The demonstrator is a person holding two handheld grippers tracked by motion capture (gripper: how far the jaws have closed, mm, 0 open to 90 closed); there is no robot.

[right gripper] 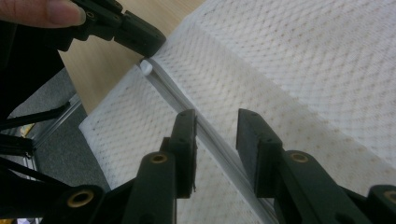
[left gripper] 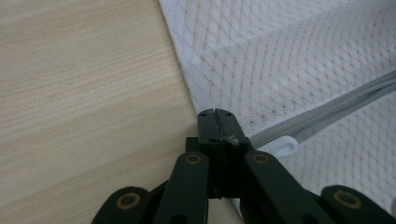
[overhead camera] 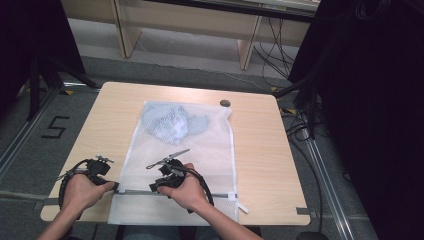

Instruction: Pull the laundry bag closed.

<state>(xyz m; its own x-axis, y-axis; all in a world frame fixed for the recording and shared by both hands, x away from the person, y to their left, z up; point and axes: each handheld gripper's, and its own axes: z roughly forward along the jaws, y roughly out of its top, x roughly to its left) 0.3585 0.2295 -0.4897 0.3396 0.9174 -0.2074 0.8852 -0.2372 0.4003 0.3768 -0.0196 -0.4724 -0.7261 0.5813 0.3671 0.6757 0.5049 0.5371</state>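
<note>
Mesh laundry bag lies flat mid-table, zipper along its six-o'clock end. Left gripper is clamped on the bag's corner at eight o'clock, apparently anchoring it; right gripper straddles the zipper, jaws wide, gripping nothing.

Both forearms reach in low. The left hand grips the left gripper, its jaws pressed tight together. Just beside it, the right hand holds the right gripper, jaws standing apart and nothing pinched between the fingertips.
</note>
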